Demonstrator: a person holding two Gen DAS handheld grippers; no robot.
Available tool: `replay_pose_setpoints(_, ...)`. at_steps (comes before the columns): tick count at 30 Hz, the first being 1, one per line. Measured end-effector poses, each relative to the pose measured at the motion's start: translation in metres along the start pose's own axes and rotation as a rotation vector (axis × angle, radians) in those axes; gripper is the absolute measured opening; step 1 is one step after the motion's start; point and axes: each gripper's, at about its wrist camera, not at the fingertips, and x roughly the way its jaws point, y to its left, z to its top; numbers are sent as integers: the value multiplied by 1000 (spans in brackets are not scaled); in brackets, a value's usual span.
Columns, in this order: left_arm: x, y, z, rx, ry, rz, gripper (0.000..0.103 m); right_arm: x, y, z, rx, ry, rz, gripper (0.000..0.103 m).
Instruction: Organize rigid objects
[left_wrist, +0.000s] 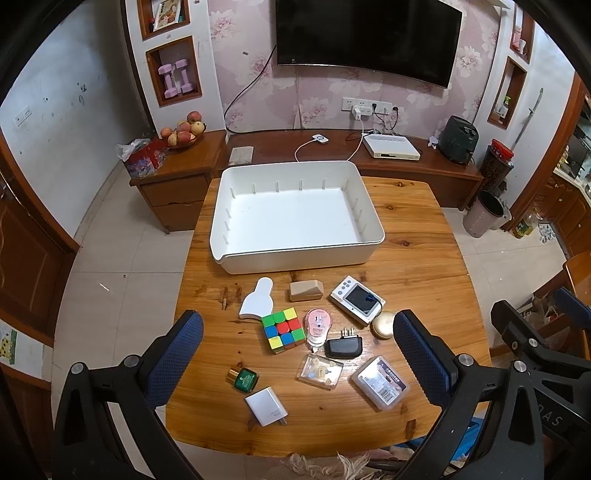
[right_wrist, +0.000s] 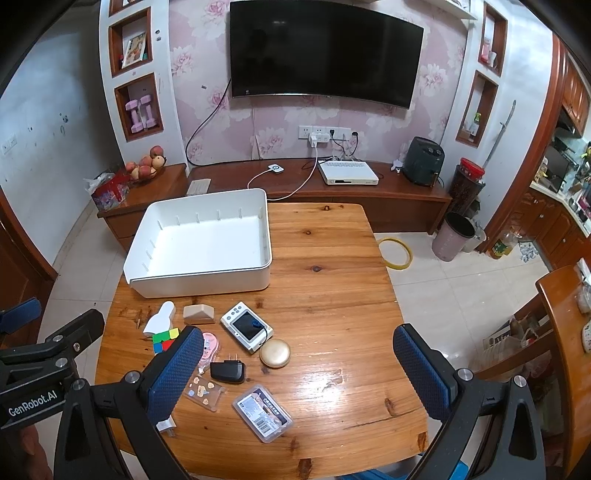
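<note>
The left gripper (left_wrist: 297, 354) hangs with jaws spread wide over small items near the bench's (left_wrist: 424, 258) front edge; the white tray (left_wrist: 295, 254) sits toward its far edge.

- A dark TV (right_wrist: 325, 55) hangs on pink floral wallpaper above a long wooden cabinet (right_wrist: 354, 192).
- On the cabinet: a white set-top box (right_wrist: 348, 172), a black air fryer (right_wrist: 423, 160), a fruit bowl (left_wrist: 183, 133).
- Pink dumbbells (left_wrist: 175, 78) stand in a wall niche.
- A bin (right_wrist: 452, 236) and a yellow ring (right_wrist: 394, 252) sit on the tiled floor.
</note>
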Motion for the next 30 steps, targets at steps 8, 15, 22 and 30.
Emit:
replay_pose_setpoints(8, 7, -18, -1, 3, 12, 4, 102, 5, -3, 0, 9, 13, 9, 103)
replay_pose_setpoints(15, 18, -18, -8, -5, 43, 18, 102, 21, -15, -4, 10, 50, 34, 103)
replay_pose_setpoints(22, 32, -15, -19, -36, 89, 41, 102, 41, -14, -10, -18, 98, 62, 103)
replay_pose_setpoints(30, 49, -12, -33, -81, 140, 67, 102, 65, -13, -18, -64, 152, 98, 103)
